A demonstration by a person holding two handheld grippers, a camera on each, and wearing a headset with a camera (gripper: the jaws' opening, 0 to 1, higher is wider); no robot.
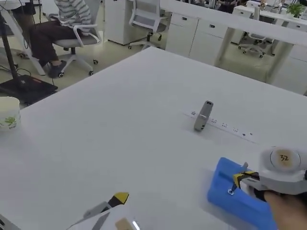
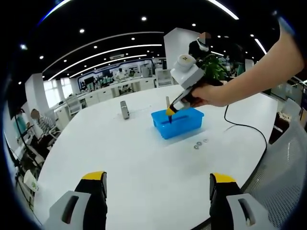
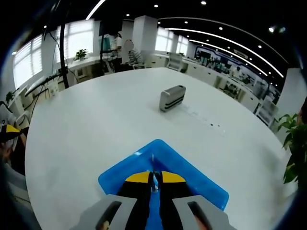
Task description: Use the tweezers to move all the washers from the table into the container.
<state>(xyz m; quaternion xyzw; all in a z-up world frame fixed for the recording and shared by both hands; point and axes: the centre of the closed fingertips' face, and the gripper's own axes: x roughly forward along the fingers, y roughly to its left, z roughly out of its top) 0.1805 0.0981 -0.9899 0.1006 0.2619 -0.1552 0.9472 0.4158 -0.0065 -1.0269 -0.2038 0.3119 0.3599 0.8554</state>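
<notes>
The blue container [image 1: 225, 194] sits on the white table [image 1: 120, 134] at the lower right. My right gripper [image 1: 238, 179] hovers over it, shut on thin metal tweezers [image 3: 153, 168] whose tips point down into the container [image 3: 196, 177]. A small ring [image 1: 231, 191] shows at the tweezers' tip. In the left gripper view the container [image 2: 184, 125] lies ahead, with the right gripper [image 2: 171, 111] above it and two washers [image 2: 200, 143] on the table just in front of it. My left gripper [image 2: 158, 179] stands open and holds nothing, low over the near table edge [image 1: 112, 203].
A grey box-shaped device [image 1: 203, 115] lies on the table beyond the container, next to a row of small marks. A paper cup [image 1: 8, 112] stands at the far left edge. A person sits on an office chair [image 1: 72, 43] behind the table.
</notes>
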